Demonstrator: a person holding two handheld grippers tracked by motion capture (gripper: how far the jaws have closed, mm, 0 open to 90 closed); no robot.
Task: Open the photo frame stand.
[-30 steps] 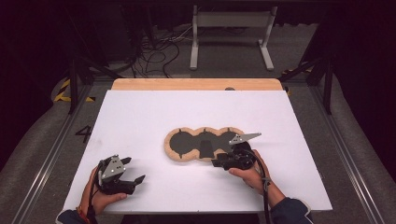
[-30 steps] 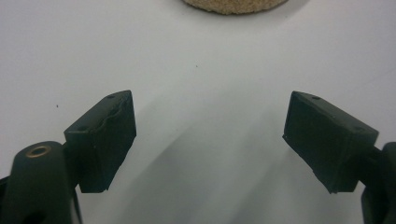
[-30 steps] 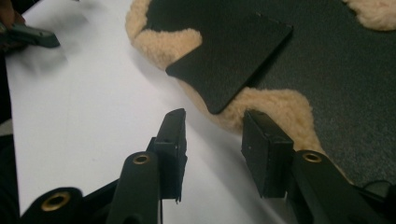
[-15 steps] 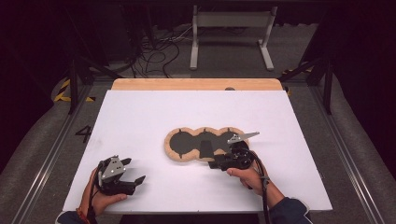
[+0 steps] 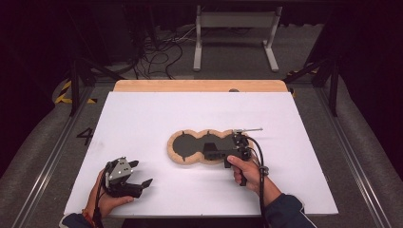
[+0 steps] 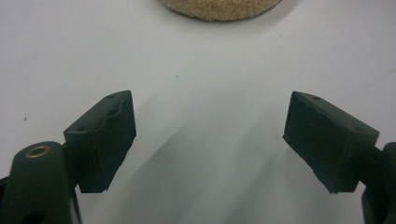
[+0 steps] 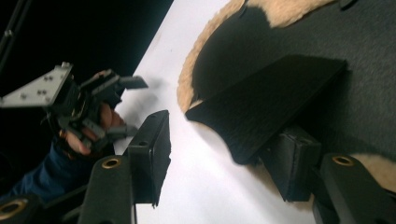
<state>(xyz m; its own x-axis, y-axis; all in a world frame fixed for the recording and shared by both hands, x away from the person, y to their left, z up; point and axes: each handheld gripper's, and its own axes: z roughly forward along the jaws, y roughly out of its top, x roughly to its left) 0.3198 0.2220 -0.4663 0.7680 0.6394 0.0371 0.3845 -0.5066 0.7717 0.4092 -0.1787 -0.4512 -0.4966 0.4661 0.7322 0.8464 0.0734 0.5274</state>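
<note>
A cork-coloured board (image 5: pixel 177 156) with three round dark-lined hollows lies mid-table. My right gripper (image 5: pixel 209 150) reaches over it from the right, pointing left. In the right gripper view, a flat black piece (image 7: pixel 266 107) lies tilted over a hollow of the board (image 7: pixel 189 60), leaning on one pad (image 7: pixel 292 163). The other pad stands clear of it. My right gripper's (image 7: pixel 224 154) jaws have just been opening. My left gripper (image 5: pixel 140 174) rests at the front left of the white table (image 5: pixel 142 118), open with nothing between its jaws (image 6: pixel 210 140). The board's edge (image 6: pixel 219 8) lies ahead of it.
A wooden strip (image 5: pixel 199 85) runs along the table's far edge. Beyond it on the floor stand a white metal frame (image 5: pixel 235 33) and loose cables (image 5: pixel 161 52). Metal rails (image 5: pixel 52 156) flank the table. The other hand and left gripper (image 7: pixel 128 107) show in the right gripper view.
My right gripper has moved left, farther over the board. The left gripper and hand have stayed where they were.
</note>
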